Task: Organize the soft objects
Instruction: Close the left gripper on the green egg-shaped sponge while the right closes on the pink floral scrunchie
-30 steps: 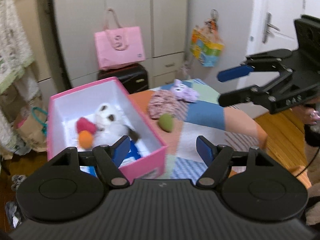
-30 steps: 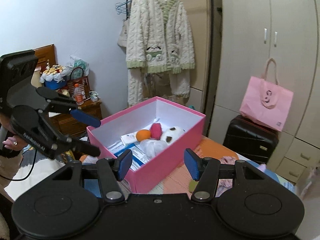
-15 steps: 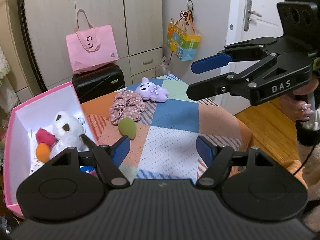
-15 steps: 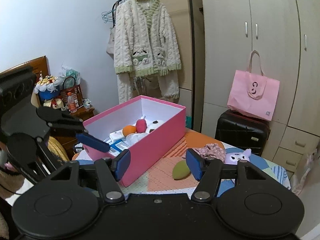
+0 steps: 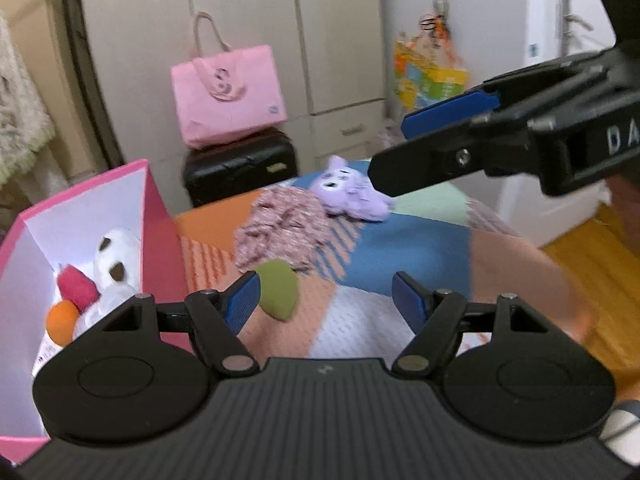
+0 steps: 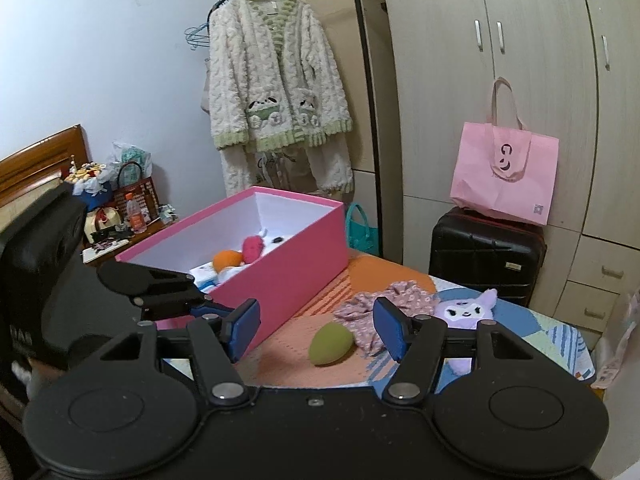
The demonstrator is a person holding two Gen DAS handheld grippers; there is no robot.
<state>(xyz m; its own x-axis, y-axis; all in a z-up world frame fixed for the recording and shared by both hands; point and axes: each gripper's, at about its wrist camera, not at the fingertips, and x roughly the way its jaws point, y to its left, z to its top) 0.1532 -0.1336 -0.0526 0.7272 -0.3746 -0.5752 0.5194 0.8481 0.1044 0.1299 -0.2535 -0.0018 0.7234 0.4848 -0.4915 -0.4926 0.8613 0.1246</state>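
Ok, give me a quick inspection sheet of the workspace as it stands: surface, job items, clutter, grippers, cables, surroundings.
Surface: patchwork cloth covers the table.
Job's things: pink box holds a white plush, a red piece and an orange ball; green egg-shaped sponge, floral scrunchie and purple plush lie loose on the cloth.
Clutter: paper packets in the box.
Grippers: left gripper open and empty; right gripper open and empty, jaws just been opening.
Cables: nothing seen.
Surroundings: wardrobe, pink bag on black suitcase, hanging cardigan.
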